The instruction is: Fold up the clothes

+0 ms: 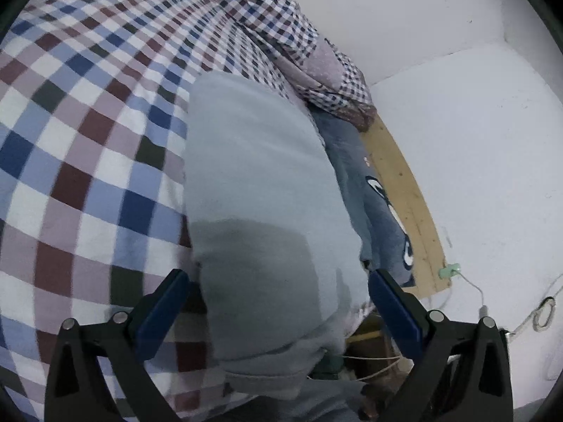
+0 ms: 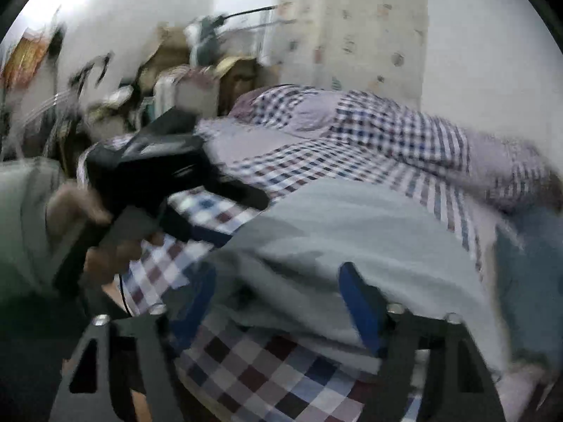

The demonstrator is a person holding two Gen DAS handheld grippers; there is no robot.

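Observation:
A pale grey garment [image 1: 260, 183] lies folded lengthwise on the checked bedsheet [image 1: 81, 147]. My left gripper [image 1: 278, 281] is open, its blue pads straddling the garment's near end just above the cloth. In the right wrist view the same grey garment [image 2: 352, 232] spreads across the bed, and my right gripper [image 2: 278, 281] is open over its near edge, one blue pad on each side of a raised fold. The other gripper [image 2: 165, 172] shows at left, black, held by a hand [image 2: 74, 204]. That view is motion-blurred.
A blue denim garment [image 1: 373, 204] lies along the bed's wooden edge [image 1: 408, 197]. A checked pillow [image 1: 330, 81] sits at the far end. White floor [image 1: 475, 140] with a cable [image 1: 471, 281] is to the right. Cluttered furniture [image 2: 183, 81] stands behind the bed.

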